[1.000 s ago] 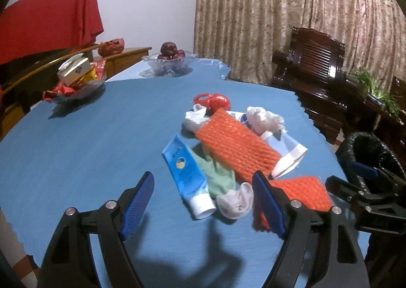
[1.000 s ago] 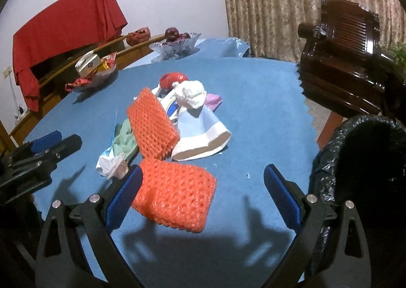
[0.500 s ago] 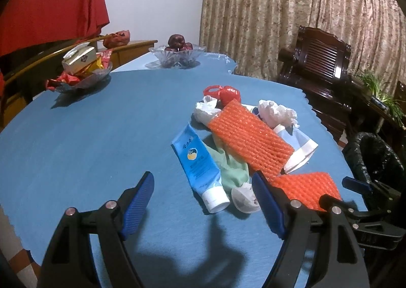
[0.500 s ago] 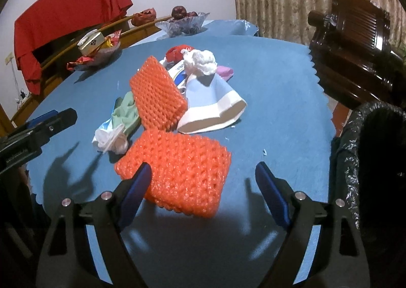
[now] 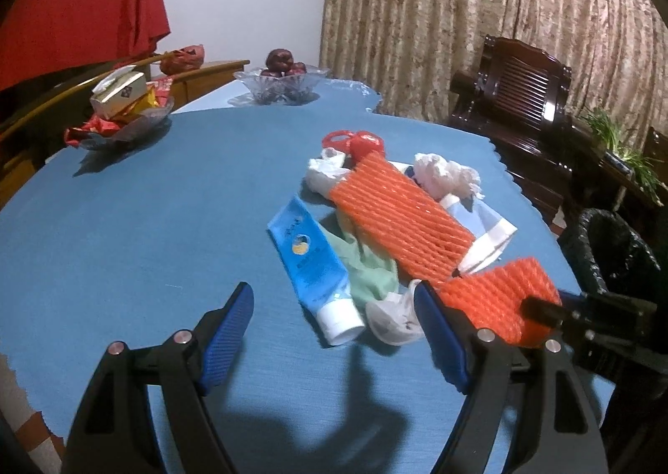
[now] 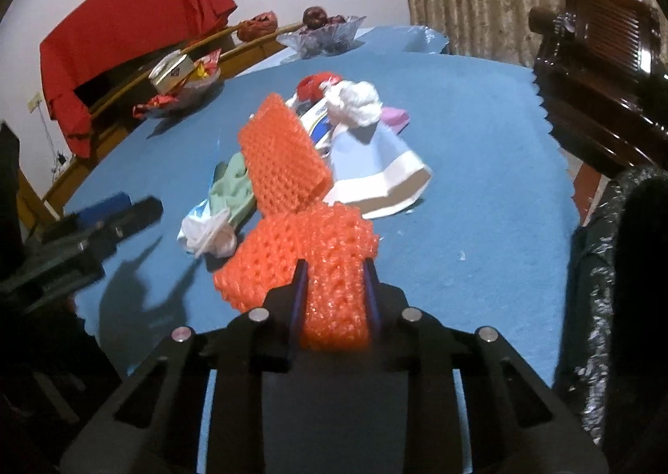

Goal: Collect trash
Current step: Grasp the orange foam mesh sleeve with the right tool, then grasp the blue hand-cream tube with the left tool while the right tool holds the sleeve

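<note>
A pile of trash lies on the blue table (image 5: 125, 232): a blue tube (image 5: 309, 261), a green wrapper (image 5: 367, 269), a crumpled white wrap (image 5: 392, 315), a long orange foam net (image 5: 396, 219), a white tissue (image 5: 446, 177), a white-blue carton (image 6: 375, 169) and a red piece (image 5: 359, 144). My right gripper (image 6: 336, 278) is shut on a second orange foam net (image 6: 321, 261) at the pile's near edge; it also shows in the left wrist view (image 5: 497, 298). My left gripper (image 5: 334, 332) is open and empty, low over the table just before the tube.
A bin with a black bag (image 6: 618, 265) stands off the table's right edge; it also shows in the left wrist view (image 5: 609, 253). A glass fruit bowl (image 5: 282, 81) and a snack dish (image 5: 121, 115) stand at the far side. A dark wooden chair (image 5: 513, 98) stands behind.
My right gripper moved forward onto the near orange foam net and closed on it, bunching it up. My left gripper stayed open and pulled back a little from the pile.
</note>
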A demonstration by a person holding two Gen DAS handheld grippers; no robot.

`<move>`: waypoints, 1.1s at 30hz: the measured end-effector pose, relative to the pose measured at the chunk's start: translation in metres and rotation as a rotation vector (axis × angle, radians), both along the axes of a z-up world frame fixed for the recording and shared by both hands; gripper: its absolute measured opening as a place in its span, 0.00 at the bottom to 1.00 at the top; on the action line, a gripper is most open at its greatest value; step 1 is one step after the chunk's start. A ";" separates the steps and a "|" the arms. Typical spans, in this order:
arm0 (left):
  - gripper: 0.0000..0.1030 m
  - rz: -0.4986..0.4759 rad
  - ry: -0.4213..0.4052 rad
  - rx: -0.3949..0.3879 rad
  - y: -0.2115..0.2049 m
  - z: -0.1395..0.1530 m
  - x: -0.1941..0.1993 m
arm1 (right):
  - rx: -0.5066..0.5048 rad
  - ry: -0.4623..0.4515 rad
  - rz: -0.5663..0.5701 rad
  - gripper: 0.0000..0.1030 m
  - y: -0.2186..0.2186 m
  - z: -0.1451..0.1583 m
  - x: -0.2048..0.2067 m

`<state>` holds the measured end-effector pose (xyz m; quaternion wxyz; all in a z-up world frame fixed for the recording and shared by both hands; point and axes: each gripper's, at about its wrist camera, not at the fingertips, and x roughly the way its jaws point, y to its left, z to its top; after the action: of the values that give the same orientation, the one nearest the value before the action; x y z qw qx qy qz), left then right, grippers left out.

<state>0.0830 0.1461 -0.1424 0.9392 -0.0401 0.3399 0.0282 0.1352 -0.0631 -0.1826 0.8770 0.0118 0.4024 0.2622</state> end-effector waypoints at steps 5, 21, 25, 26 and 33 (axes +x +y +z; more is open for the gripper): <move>0.74 -0.024 0.032 0.000 -0.010 -0.009 0.006 | -0.004 -0.019 -0.040 0.23 -0.009 0.008 0.002; 0.61 0.043 0.049 -0.014 -0.004 -0.020 0.016 | -0.028 -0.028 -0.053 0.24 -0.013 0.007 0.012; 0.57 0.076 0.036 -0.018 0.005 -0.015 0.016 | -0.033 -0.021 -0.047 0.24 -0.010 0.004 0.013; 0.57 0.075 0.029 -0.022 0.006 -0.013 0.015 | -0.034 -0.020 -0.046 0.24 -0.010 0.004 0.013; 0.57 0.081 0.084 0.011 0.005 -0.027 0.032 | -0.038 -0.016 -0.045 0.24 -0.007 0.002 0.015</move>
<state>0.1147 0.1507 -0.1690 0.9223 -0.0475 0.3771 0.0695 0.1506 -0.0702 -0.1807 0.8860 0.0018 0.3999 0.2349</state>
